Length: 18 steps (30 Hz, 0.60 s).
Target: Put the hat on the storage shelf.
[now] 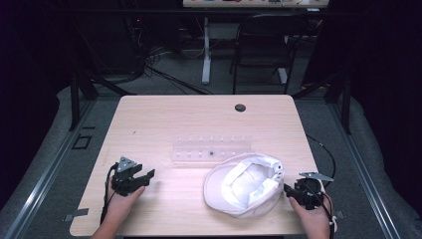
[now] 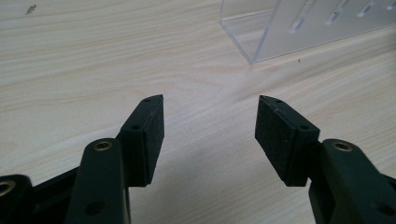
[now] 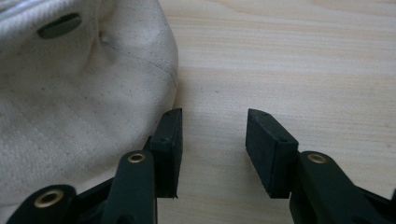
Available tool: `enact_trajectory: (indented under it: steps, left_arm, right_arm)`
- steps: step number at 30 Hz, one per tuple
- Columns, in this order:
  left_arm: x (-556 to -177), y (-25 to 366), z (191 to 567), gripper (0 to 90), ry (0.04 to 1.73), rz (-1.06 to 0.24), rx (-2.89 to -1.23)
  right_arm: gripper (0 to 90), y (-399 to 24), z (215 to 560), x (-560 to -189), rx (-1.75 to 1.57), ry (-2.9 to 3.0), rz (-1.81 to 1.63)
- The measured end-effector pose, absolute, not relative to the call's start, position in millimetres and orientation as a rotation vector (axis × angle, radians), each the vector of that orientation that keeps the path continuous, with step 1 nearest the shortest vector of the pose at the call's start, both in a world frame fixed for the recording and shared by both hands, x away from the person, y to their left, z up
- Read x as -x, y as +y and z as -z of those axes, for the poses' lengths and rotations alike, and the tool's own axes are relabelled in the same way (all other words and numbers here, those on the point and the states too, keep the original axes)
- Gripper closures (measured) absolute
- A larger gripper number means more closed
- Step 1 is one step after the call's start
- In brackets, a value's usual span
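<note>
This looks like a recording lab: a light wooden table stands on grey carpet between black metal frames, with tangled black cables and a black folding chair behind.

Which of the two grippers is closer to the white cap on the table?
The right. The right gripper sits at the edge of the white cap, jaws apart over bare wood beside the fabric. The left gripper rests well off to the cap's left, across open table.

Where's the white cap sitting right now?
In the high view the white cap lies upside down on the table's near right part, just in front of the clear rack, with the right gripper at its right edge.
</note>
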State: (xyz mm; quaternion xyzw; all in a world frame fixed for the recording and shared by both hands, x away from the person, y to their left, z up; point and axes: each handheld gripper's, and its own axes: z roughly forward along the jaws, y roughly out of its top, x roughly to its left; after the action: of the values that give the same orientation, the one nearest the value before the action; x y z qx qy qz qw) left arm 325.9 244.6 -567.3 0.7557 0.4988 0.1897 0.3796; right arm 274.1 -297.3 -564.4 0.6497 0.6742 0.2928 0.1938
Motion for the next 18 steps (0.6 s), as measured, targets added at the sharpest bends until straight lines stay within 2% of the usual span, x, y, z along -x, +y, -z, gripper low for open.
enact_trajectory:
  steps: [18]
  left_arm:
    - [-325.2, 241.5, 569.9, 44.6, 1.293, -0.482, -1.970]
  right_arm:
    - [58.6, -304.7, 533.0, -290.3, -1.875, 2.014, -0.801]
